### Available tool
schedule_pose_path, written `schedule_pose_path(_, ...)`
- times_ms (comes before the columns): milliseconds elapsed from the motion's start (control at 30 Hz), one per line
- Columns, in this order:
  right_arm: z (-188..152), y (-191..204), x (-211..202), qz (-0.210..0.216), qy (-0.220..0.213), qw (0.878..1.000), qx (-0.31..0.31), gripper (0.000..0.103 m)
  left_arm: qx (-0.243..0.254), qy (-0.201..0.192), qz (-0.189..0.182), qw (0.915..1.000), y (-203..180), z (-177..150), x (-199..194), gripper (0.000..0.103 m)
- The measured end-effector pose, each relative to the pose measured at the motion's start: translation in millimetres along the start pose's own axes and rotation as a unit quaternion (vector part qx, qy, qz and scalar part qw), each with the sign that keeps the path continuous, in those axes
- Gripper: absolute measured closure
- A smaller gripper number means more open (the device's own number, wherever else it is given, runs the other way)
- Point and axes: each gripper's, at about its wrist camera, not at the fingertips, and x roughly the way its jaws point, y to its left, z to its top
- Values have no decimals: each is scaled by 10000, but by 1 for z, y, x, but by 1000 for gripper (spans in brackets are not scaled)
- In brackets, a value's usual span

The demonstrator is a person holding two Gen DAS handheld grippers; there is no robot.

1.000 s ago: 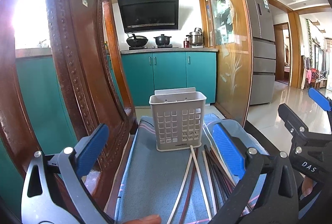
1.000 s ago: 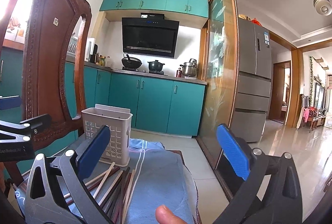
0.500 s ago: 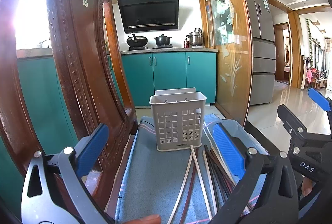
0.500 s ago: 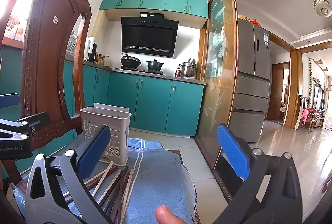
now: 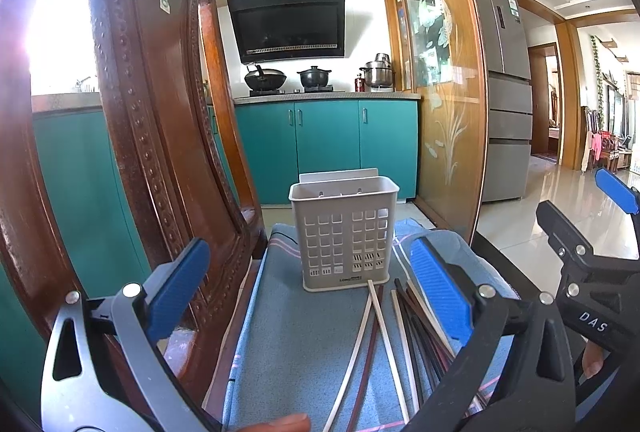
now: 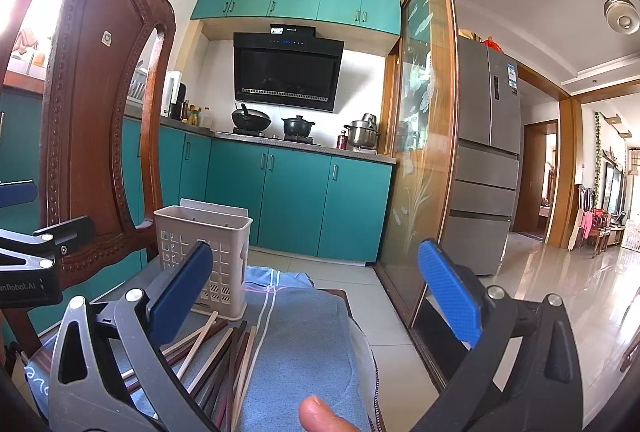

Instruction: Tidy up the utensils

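While both grippers hover apart over seat, carved dark-wood chair back fills left of view. Blue striped cloth covers seat. Beige perforated plastic utensil holder stands upright on cloth, far end. Loose pale and dark-brown chopsticks lie on cloth just in front of holder, fanned out. Left gripper jaws wide, holding nothing. Right gripper jaws wide, holding nothing.

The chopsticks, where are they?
In the left wrist view the chopsticks lie loose on the blue towel, right in front of the white basket, toward its right side.
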Motion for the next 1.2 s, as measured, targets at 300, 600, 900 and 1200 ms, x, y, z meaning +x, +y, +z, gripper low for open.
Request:
schedule_pose_path(300, -1, -1, 0, -16, -3, 10000, -7, 3, 17, 11, 13, 10000, -1, 0, 0, 3)
schedule_pose_path(600, -2, -1, 1, -39, 15, 10000, -18, 3, 21, 40, 17, 10000, -2, 1, 1, 3)
schedule_pose_path(900, -3, 0, 3, -57, 40, 10000, -18, 3, 15, 43, -1, 10000, -3, 1, 3, 3)
schedule_pose_path(1200, -3, -1, 4, -68, 44, 10000, -19, 3, 17, 42, -2, 10000, -3, 1, 4, 3)
